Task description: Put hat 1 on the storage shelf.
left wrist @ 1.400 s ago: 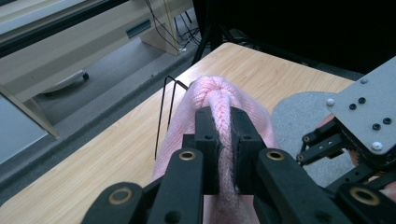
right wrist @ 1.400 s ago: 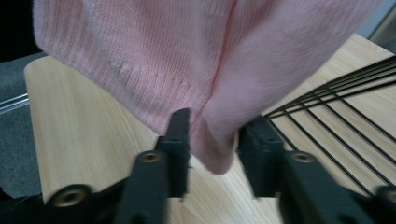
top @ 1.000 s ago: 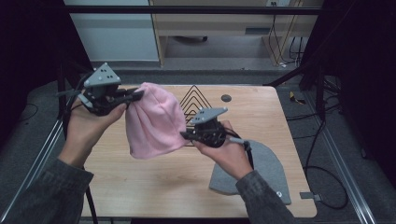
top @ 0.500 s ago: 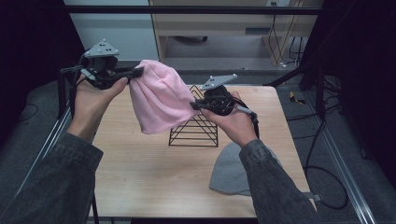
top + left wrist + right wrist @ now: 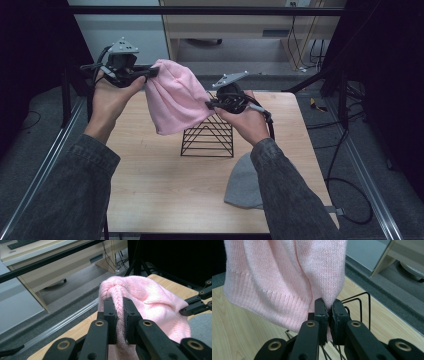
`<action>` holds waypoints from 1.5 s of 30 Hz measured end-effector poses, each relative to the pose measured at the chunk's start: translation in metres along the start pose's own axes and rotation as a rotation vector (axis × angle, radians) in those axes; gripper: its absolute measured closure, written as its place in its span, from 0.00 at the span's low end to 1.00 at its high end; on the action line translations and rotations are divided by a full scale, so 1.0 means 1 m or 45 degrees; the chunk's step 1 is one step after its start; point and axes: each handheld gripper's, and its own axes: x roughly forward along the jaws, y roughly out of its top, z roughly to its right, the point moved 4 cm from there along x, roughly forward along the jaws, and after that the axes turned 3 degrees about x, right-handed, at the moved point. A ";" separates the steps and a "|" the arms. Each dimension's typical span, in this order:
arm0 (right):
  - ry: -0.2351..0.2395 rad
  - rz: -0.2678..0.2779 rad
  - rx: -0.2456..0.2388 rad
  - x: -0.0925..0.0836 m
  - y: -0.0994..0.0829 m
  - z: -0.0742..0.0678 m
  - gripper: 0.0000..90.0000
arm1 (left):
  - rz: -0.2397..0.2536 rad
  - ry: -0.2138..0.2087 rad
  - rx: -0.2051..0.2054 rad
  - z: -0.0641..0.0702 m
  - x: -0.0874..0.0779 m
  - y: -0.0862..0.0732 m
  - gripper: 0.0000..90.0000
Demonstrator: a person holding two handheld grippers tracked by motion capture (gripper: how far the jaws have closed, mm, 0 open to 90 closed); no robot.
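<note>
A pink knit beanie (image 5: 175,97) hangs in the air above the table, held between both grippers. My left gripper (image 5: 150,73) is shut on its crown end (image 5: 117,300) at upper left. On the beanie's right edge (image 5: 322,277) my right gripper (image 5: 212,104) is shut, just above a black wire rack (image 5: 209,137). The rack's wires (image 5: 359,302) show behind the right gripper's jaws. A grey beanie (image 5: 242,182) lies flat on the wooden table (image 5: 150,170) at front right, partly hidden by the right sleeve.
The table's far edge meets a dark floor strip and a light wooden cabinet (image 5: 240,22). Black frame bars and cables (image 5: 345,145) stand to the right of the table. The left half of the tabletop is bare wood.
Both grippers have lifted the pink beanie up and away from the table toward the far side. The wire rack, hidden behind the beanie before, now stands exposed below it.
</note>
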 end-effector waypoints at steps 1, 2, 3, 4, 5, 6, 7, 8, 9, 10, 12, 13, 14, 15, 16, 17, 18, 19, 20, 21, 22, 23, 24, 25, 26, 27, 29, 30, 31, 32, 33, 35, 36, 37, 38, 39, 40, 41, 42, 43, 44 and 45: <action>-0.004 -0.002 0.000 0.002 -0.002 0.002 0.94 | 0.007 -0.006 0.003 0.000 0.002 0.000 0.92; -0.008 -0.001 0.004 0.004 -0.003 0.004 0.94 | 0.015 -0.008 0.011 0.000 0.005 -0.001 0.92; -0.013 0.012 0.023 0.007 -0.007 0.007 0.94 | 0.014 -0.004 0.020 0.001 0.009 -0.003 0.92; -0.008 0.020 0.026 0.008 -0.009 0.008 0.94 | 0.015 -0.001 0.020 0.002 0.011 -0.003 0.92; -0.010 0.027 0.025 0.009 -0.011 0.009 0.94 | 0.017 -0.002 0.023 0.002 0.013 -0.003 0.92; -0.014 0.034 0.029 0.009 -0.013 0.010 0.94 | 0.017 -0.005 0.026 0.003 0.015 -0.004 0.92; -0.011 0.039 0.033 0.010 -0.015 0.011 0.94 | 0.017 -0.004 0.028 0.004 0.016 -0.004 0.92; -0.014 0.042 0.037 0.010 -0.017 0.011 0.94 | 0.017 -0.004 0.028 0.004 0.016 -0.004 0.92; -0.014 0.042 0.037 0.010 -0.017 0.011 0.94 | 0.017 -0.005 0.031 0.005 0.018 -0.004 0.92; -0.010 0.047 0.038 0.010 -0.019 0.011 0.94 | 0.018 -0.006 0.033 0.006 0.019 -0.004 0.92; -0.018 0.049 0.036 0.009 -0.023 0.012 0.94 | 0.022 -0.004 0.039 0.007 0.021 -0.004 0.92; -0.019 0.052 0.039 0.009 -0.025 0.013 0.94 | 0.021 -0.003 0.040 0.008 0.023 -0.004 0.92; -0.026 0.059 0.040 0.008 -0.027 0.014 0.94 | 0.023 -0.005 0.038 0.009 0.024 -0.004 0.92; -0.030 0.061 0.040 0.008 -0.028 0.014 0.94 | 0.028 -0.005 0.038 0.009 0.025 -0.004 0.92; -0.031 0.062 0.041 0.008 -0.029 0.015 0.94 | 0.035 -0.009 0.034 0.010 0.027 -0.003 0.92; -0.036 0.070 0.040 0.007 -0.032 0.016 0.94 | 0.041 -0.006 0.035 0.012 0.029 -0.002 0.92; -0.036 0.070 0.040 0.007 -0.032 0.016 0.94 | 0.041 -0.006 0.035 0.012 0.029 -0.002 0.92; -0.039 0.075 0.039 0.007 -0.034 0.016 0.94 | 0.043 -0.010 0.039 0.013 0.031 -0.001 0.92; -0.049 0.082 0.036 0.006 -0.037 0.018 0.94 | 0.046 -0.014 0.039 0.015 0.033 -0.001 0.92; -0.049 0.082 0.036 0.006 -0.037 0.018 0.94 | 0.046 -0.014 0.039 0.015 0.033 -0.001 0.92; -0.050 0.084 0.037 0.006 -0.042 0.020 0.94 | 0.052 -0.012 0.055 0.017 0.035 0.000 0.92; -0.053 0.088 0.035 0.006 -0.044 0.020 0.94 | 0.049 -0.022 0.044 0.020 0.036 0.000 0.92; -0.053 0.088 0.035 0.006 -0.044 0.020 0.94 | 0.049 -0.022 0.044 0.020 0.036 0.000 0.92; -0.051 0.091 0.038 0.006 -0.048 0.021 0.94 | 0.053 -0.027 0.044 0.022 0.037 0.000 0.92; -0.051 0.091 0.038 0.006 -0.048 0.021 0.94 | 0.051 -0.028 0.049 0.023 0.037 0.001 0.92; -0.052 0.099 0.034 0.006 -0.050 0.022 0.94 | 0.050 -0.030 0.053 0.025 0.038 0.001 0.92; -0.051 0.114 0.031 0.005 -0.054 0.021 0.94 | 0.054 -0.039 0.040 0.027 0.039 0.001 0.92; -0.052 0.131 0.024 0.004 -0.058 0.020 0.94 | 0.060 -0.052 0.026 0.030 0.039 0.002 0.92; -0.048 0.136 0.014 0.003 -0.060 0.020 0.94 | 0.060 -0.052 0.026 0.030 0.039 0.002 0.92; -0.048 0.136 0.014 0.003 -0.060 0.020 0.94 | 0.066 -0.056 0.025 0.032 0.039 0.002 0.92; -0.045 0.140 0.013 0.003 -0.062 0.020 0.94 | 0.067 -0.061 0.026 0.034 0.039 0.003 0.92; -0.032 0.135 0.017 0.002 -0.067 0.019 0.94 | 0.066 -0.068 0.032 0.039 0.041 0.004 0.92; -0.031 0.133 0.020 0.001 -0.069 0.019 0.94 | 0.066 -0.077 0.028 0.043 0.042 0.005 0.92; -0.029 0.137 0.020 0.000 -0.070 0.019 0.94 | 0.071 -0.088 0.024 0.045 0.043 0.006 0.92; -0.029 0.137 0.020 0.000 -0.070 0.019 0.94 | 0.071 -0.088 0.024 0.045 0.043 0.006 0.92; -0.027 0.136 0.013 -0.003 -0.074 0.019 0.94 | 0.074 -0.095 0.026 0.050 0.044 0.007 0.92; -0.027 0.133 0.014 -0.003 -0.075 0.019 0.94 | 0.074 -0.095 0.026 0.050 0.044 0.007 0.92; -0.032 0.127 0.011 -0.005 -0.077 0.020 0.94 | 0.066 -0.106 0.028 0.053 0.047 0.007 0.92; -0.034 0.124 0.012 -0.006 -0.079 0.021 0.94 | 0.066 -0.106 0.028 0.053 0.047 0.007 0.92; -0.034 0.124 0.012 -0.006 -0.079 0.021 0.94 | 0.060 -0.111 0.033 0.055 0.048 0.007 0.92; -0.038 0.116 0.015 -0.007 -0.083 0.022 0.94 | 0.054 -0.117 0.037 0.058 0.049 0.006 0.92; -0.036 0.110 0.018 -0.007 -0.086 0.022 0.94 | 0.050 -0.121 0.041 0.060 0.050 0.005 0.92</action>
